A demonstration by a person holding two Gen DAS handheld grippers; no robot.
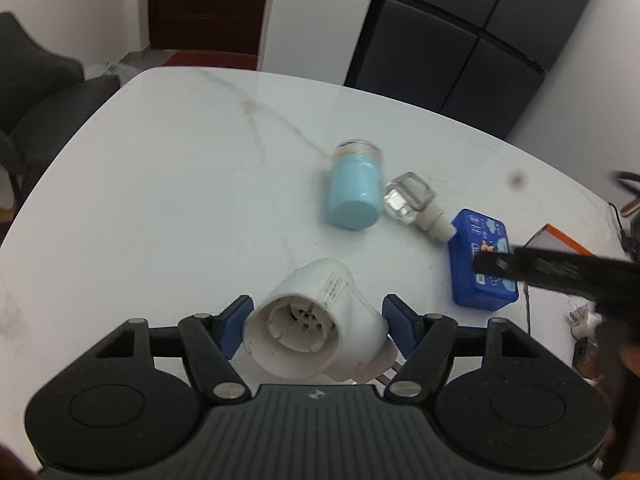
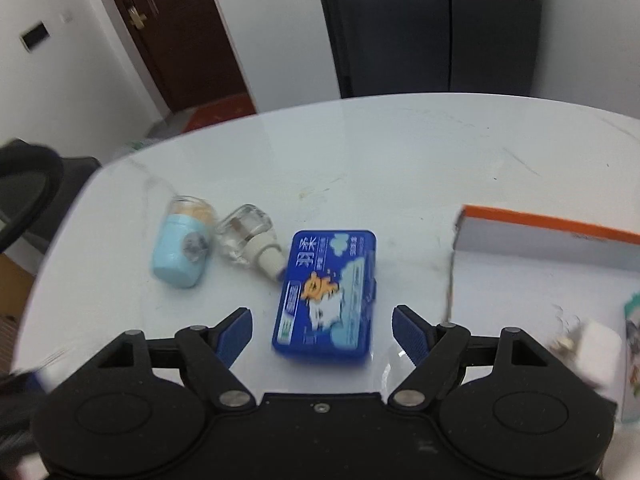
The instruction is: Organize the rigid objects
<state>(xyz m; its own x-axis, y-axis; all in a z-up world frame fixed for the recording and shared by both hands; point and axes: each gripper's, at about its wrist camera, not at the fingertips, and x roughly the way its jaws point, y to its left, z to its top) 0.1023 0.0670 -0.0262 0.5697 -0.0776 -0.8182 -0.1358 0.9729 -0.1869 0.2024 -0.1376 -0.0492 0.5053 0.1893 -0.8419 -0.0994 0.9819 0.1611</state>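
Observation:
A white plug-in device (image 1: 316,324) lies on the white table between the blue pads of my left gripper (image 1: 316,316); its jaws stand wide and I see gaps on both sides. A light blue jar (image 1: 354,192) and a clear glass bottle (image 1: 412,204) lie on their sides beyond it. A blue box (image 1: 480,260) lies to the right, with my right gripper's finger over it. In the right wrist view my right gripper (image 2: 322,326) is open around the blue box (image 2: 326,296). The jar (image 2: 180,248) and the bottle (image 2: 248,240) lie to its left.
An orange-edged white box (image 2: 548,240) stands at the right, with a white charger plug (image 2: 596,352) in front of it. A dark cabinet (image 2: 432,24) and a brown door (image 2: 172,28) stand behind the table (image 1: 180,160). A dark chair (image 1: 36,80) is at the left.

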